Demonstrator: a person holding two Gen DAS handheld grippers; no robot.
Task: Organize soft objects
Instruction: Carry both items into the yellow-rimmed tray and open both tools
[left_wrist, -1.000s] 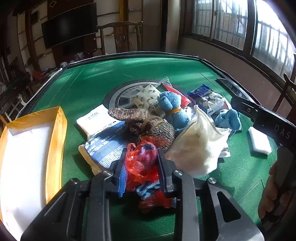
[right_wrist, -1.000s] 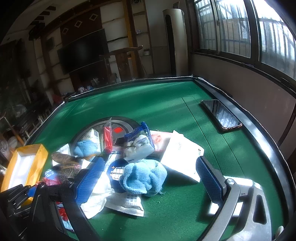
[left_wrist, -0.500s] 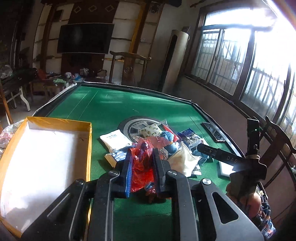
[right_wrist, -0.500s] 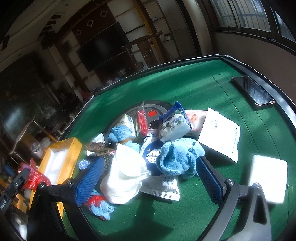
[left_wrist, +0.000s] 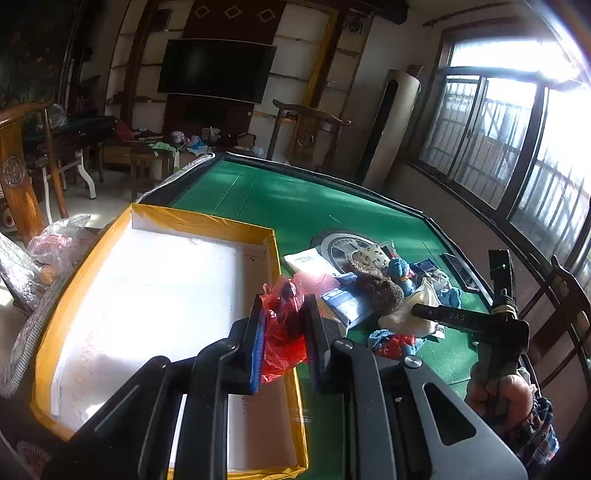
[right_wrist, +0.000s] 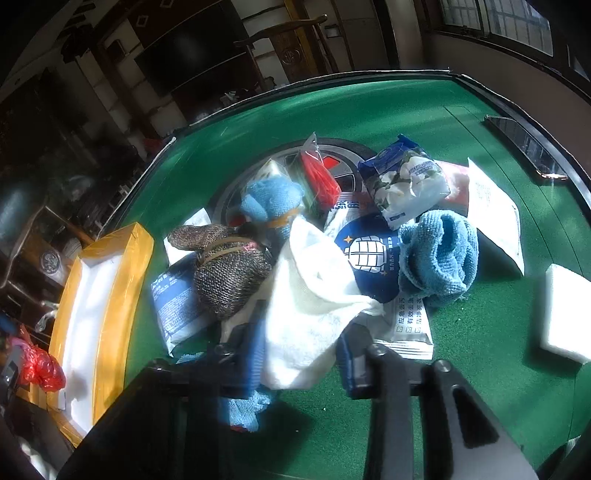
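My left gripper (left_wrist: 282, 325) is shut on a red plastic bag (left_wrist: 284, 332) and holds it over the right edge of the yellow-rimmed white box (left_wrist: 155, 280). My right gripper (right_wrist: 301, 354) is shut on a white cloth (right_wrist: 310, 295) at the near side of the pile on the green table (right_wrist: 480, 387). The pile holds a brown knit bundle (right_wrist: 229, 273), a blue plush toy (right_wrist: 273, 203), a blue towel (right_wrist: 439, 254) and several packets. The red bag (right_wrist: 38, 369) and the box (right_wrist: 96, 306) also show at the left of the right wrist view.
A phone (right_wrist: 524, 144) lies by the table's right rail. A white foam block (right_wrist: 565, 314) sits at the right. A small blue and red rag (left_wrist: 395, 341) lies beside the pile. A wooden chair (left_wrist: 306, 133) stands beyond the table.
My left gripper has lifted the red bag off the pile and carried it left to the box. My right gripper has come down and closed on the white cloth.
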